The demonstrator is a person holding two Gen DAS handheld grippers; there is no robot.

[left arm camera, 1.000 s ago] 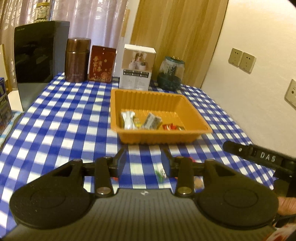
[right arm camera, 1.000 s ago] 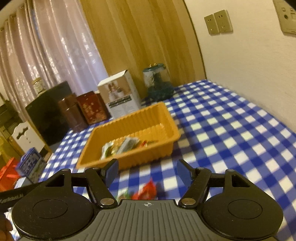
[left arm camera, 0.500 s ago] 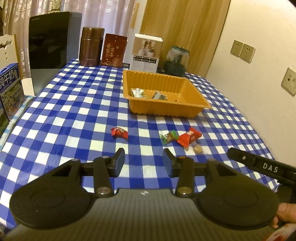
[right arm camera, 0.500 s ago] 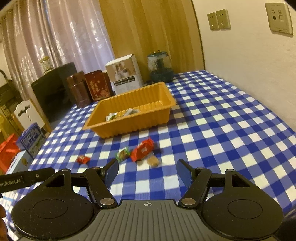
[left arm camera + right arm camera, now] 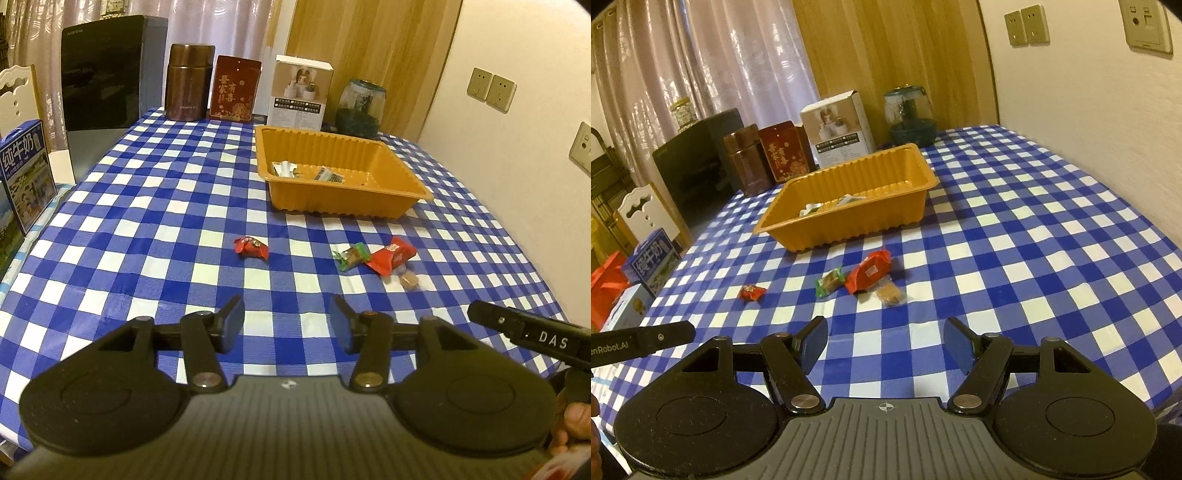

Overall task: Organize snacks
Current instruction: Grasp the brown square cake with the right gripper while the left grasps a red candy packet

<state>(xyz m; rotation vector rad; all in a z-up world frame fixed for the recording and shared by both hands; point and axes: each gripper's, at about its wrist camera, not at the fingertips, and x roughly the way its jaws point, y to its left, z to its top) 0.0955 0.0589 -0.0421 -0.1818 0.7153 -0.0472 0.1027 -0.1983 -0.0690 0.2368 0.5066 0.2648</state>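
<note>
An orange tray (image 5: 384, 147) (image 5: 871, 173) stands on the blue checked tablecloth with a few wrapped snacks inside. In front of it lie a small red candy (image 5: 251, 246) (image 5: 751, 292), a green-wrapped candy (image 5: 351, 256) (image 5: 829, 282), a larger red packet (image 5: 392, 254) (image 5: 870, 271) and a brown sweet in clear wrap (image 5: 409, 280) (image 5: 889, 293). My left gripper (image 5: 286, 323) hovers near the table's front edge, short of the candies; its jaws are opening with nothing between them. My right gripper (image 5: 884, 345) is open and empty, also short of the snacks.
Along the table's far edge stand a brown canister (image 5: 189, 82), a red box (image 5: 234, 88), a white box (image 5: 301, 94) and a glass jar (image 5: 361, 107). A black appliance (image 5: 105, 72) and a milk carton (image 5: 24, 177) sit at the left. A wall runs along the right.
Both grippers pulled back from the tray, so the loose candies on the cloth came into view. The left jaws have spread wider.
</note>
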